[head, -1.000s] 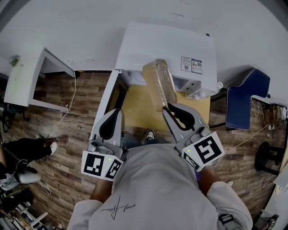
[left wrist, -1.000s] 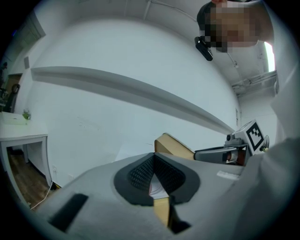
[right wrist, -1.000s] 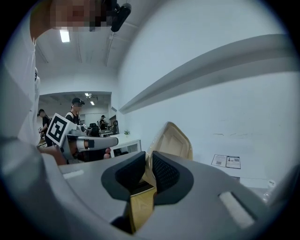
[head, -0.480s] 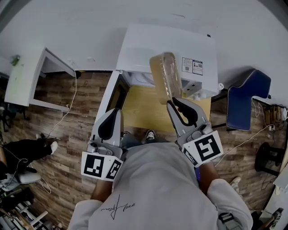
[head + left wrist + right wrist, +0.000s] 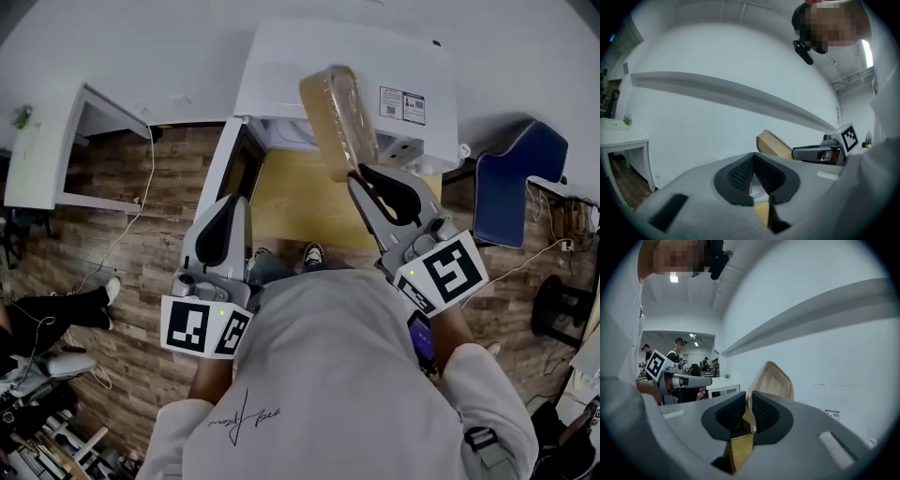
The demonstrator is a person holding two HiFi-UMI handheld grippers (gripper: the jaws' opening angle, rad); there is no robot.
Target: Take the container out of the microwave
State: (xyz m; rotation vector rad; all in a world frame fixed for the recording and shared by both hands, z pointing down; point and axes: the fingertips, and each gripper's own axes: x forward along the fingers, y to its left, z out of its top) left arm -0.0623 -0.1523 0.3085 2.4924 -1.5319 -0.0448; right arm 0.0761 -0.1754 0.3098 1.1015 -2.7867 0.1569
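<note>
Container (image 5: 339, 120), on edge at twelve o'clock, outside microwave (image 5: 300, 70), rim pinched in right gripper (image 5: 364, 176) jaws: level it gently. Left gripper (image 5: 225, 214) jaws together, empty.

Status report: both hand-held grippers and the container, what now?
Right hand-held gripper shut on translucent tan plastic container, out of white microwave. Left hand-held gripper shut, empty. No obstruction seen.

Wood-plank floor (image 5: 131, 272) underfoot, plain white wall (image 5: 141, 47) ahead. White side table (image 5: 42, 150) off to the left, blue chair (image 5: 517, 183) to the right. Ceiling lamp (image 5: 674, 278) lit farther back.
</note>
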